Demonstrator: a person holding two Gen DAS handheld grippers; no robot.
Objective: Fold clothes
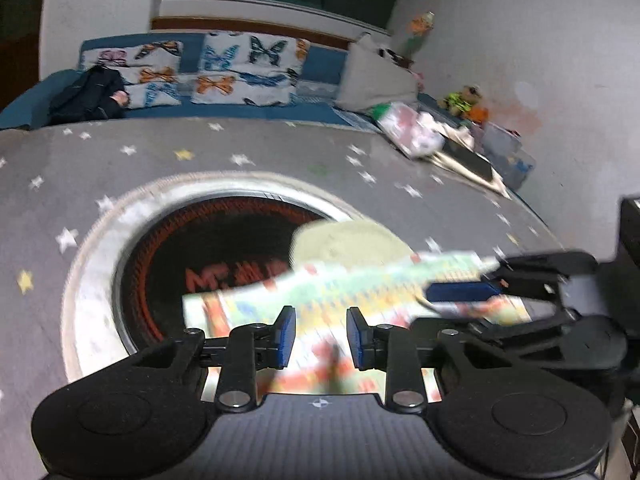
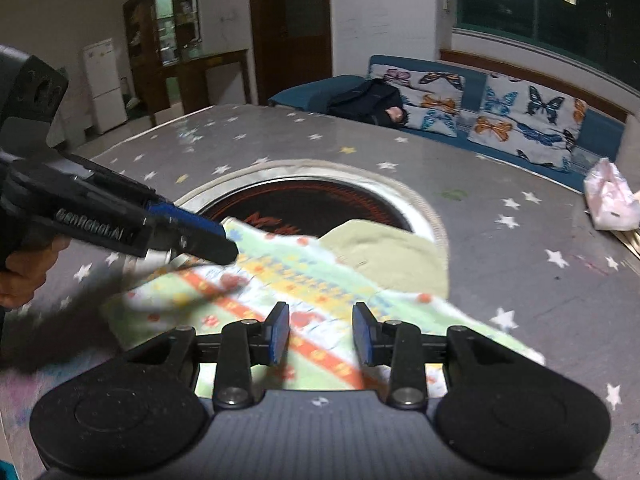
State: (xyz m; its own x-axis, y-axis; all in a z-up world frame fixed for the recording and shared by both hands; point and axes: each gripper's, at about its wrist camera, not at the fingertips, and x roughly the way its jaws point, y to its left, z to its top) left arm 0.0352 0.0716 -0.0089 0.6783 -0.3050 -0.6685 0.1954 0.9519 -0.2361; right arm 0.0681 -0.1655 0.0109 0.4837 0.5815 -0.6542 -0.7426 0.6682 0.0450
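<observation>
Both grippers, left gripper (image 1: 321,334) and right gripper (image 2: 321,334), hover with jaws parted, pinching nothing, over the patterned cloth (image 2: 312,292) spread on the star-print table (image 2: 500,184) beneath them.

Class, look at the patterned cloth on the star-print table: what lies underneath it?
Under the patterned cloth a pale green cloth sticks out at its far edge, both overlapping the round black inset in the table. How far the green cloth extends beneath is hidden.
</observation>
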